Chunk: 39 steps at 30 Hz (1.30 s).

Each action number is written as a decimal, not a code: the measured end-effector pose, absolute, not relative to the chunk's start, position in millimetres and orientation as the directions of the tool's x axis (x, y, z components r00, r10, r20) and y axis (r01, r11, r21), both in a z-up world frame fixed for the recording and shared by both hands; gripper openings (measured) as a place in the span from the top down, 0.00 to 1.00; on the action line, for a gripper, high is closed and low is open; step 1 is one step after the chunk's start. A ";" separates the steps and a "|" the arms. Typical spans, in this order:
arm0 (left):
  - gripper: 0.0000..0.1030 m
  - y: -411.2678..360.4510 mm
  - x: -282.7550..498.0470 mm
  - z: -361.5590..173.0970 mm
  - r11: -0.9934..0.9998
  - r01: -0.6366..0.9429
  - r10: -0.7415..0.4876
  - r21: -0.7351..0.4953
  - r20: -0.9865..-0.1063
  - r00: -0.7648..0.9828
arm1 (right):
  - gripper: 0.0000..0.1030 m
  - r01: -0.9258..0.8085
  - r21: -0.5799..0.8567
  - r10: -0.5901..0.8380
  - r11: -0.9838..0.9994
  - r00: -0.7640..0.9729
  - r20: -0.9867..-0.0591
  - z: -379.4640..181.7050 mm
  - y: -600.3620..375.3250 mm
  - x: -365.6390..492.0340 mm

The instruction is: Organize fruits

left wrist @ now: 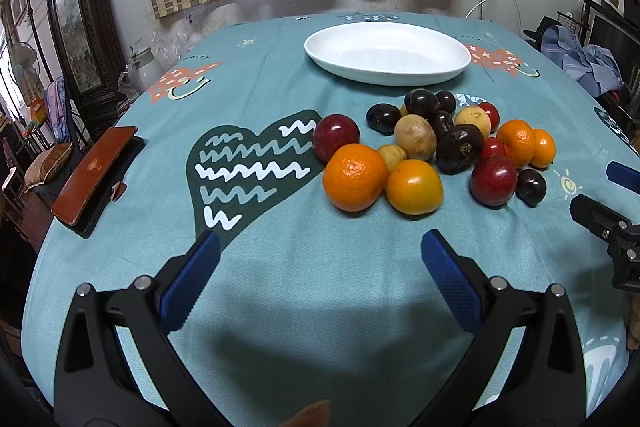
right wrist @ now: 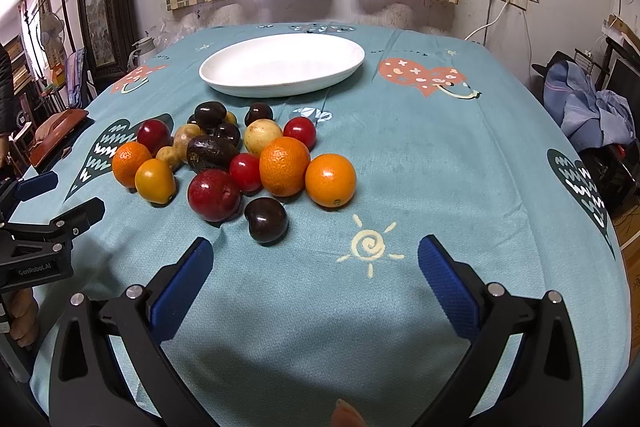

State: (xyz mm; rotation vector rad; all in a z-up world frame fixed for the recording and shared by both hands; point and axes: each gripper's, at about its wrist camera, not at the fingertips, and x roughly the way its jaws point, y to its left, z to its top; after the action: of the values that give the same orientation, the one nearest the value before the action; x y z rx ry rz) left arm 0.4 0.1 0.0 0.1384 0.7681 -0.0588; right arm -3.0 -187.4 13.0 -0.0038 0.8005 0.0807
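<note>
A pile of several fruits lies on the teal tablecloth: oranges (left wrist: pixel 352 177) (right wrist: pixel 330 179), red plums (left wrist: pixel 493 179) (right wrist: pixel 214 195), dark plums (right wrist: pixel 266 219), yellowish fruits (left wrist: pixel 415 137) and small red ones (right wrist: pixel 245 171). An empty white oval plate (left wrist: pixel 387 54) (right wrist: pixel 282 65) stands behind the pile. My left gripper (left wrist: pixel 320 247) is open and empty, just in front of the pile's left side. My right gripper (right wrist: pixel 314 251) is open and empty, in front of the pile's right side, near the dark plum. Each gripper shows at the edge of the other's view (left wrist: pixel 612 203) (right wrist: pixel 60 199).
A brown leather case (left wrist: pixel 94 175) lies at the table's left edge. Curtain and wall stand behind the table. Furniture and a fan crowd the left side; clothes (right wrist: pixel 588 107) are heaped at the right. The cloth (right wrist: pixel 460 155) right of the pile is bare.
</note>
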 end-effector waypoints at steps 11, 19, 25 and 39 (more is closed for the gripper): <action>0.02 0.0 0.8 -0.2 0.989 0.103 -0.002 0.104 -0.698 0.716 | 0.01 -0.074 0.030 0.073 0.997 0.694 -0.717 14.0 -187.5 -3.5; 0.02 0.0 0.9 -0.2 0.989 0.103 -0.002 0.103 -0.699 0.715 | 0.01 -0.074 0.031 0.074 0.997 0.694 -0.717 14.1 -188.2 -3.7; 0.02 0.2 1.1 -0.3 0.989 0.103 -0.002 0.102 -0.700 0.714 | 0.01 -0.079 0.032 0.078 0.996 0.694 -0.715 14.5 -189.3 -5.1; 0.02 -2.0 0.7 -14.8 0.989 0.104 -0.002 0.103 -0.701 0.713 | 0.01 -0.076 0.043 0.084 0.996 0.696 -0.713 15.1 -188.7 -4.6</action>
State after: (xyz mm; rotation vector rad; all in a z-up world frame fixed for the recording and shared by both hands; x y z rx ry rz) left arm 0.7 -2.0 -14.8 0.1384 0.7748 -0.0585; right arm -4.6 -188.7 15.1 0.0100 0.7965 0.0891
